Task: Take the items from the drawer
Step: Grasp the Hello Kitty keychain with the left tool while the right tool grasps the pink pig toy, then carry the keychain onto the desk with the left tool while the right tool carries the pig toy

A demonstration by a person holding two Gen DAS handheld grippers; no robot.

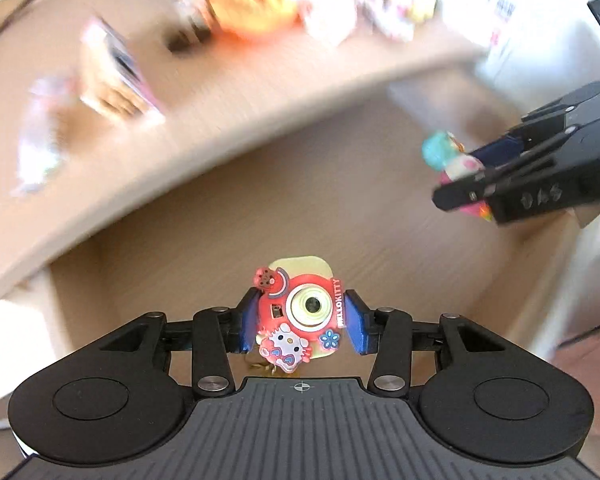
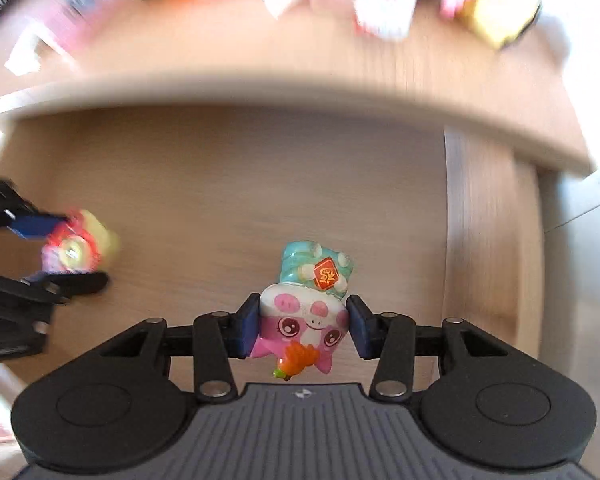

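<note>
My left gripper (image 1: 303, 322) is shut on a red Hello Kitty toy camera (image 1: 300, 312) with a yellow back, held above the open wooden drawer (image 1: 340, 208). My right gripper (image 2: 303, 326) is shut on a pink pig figure (image 2: 306, 316) wearing a teal hat and holding a carrot. In the left wrist view the right gripper (image 1: 466, 178) shows at the right edge with the pig figure (image 1: 452, 156) in it. The right wrist view catches the left gripper (image 2: 66, 248) at the left with the toy camera (image 2: 76, 248). The drawer floor (image 2: 260, 184) below looks bare.
The desk top (image 1: 240, 80) lies beyond the drawer, blurred. On it sit an orange toy (image 1: 252, 4), a pink box (image 1: 116, 76), a clear packet (image 1: 40, 136) and several other small toys (image 2: 384, 4). The drawer's right wall (image 2: 488, 216) rises on the right.
</note>
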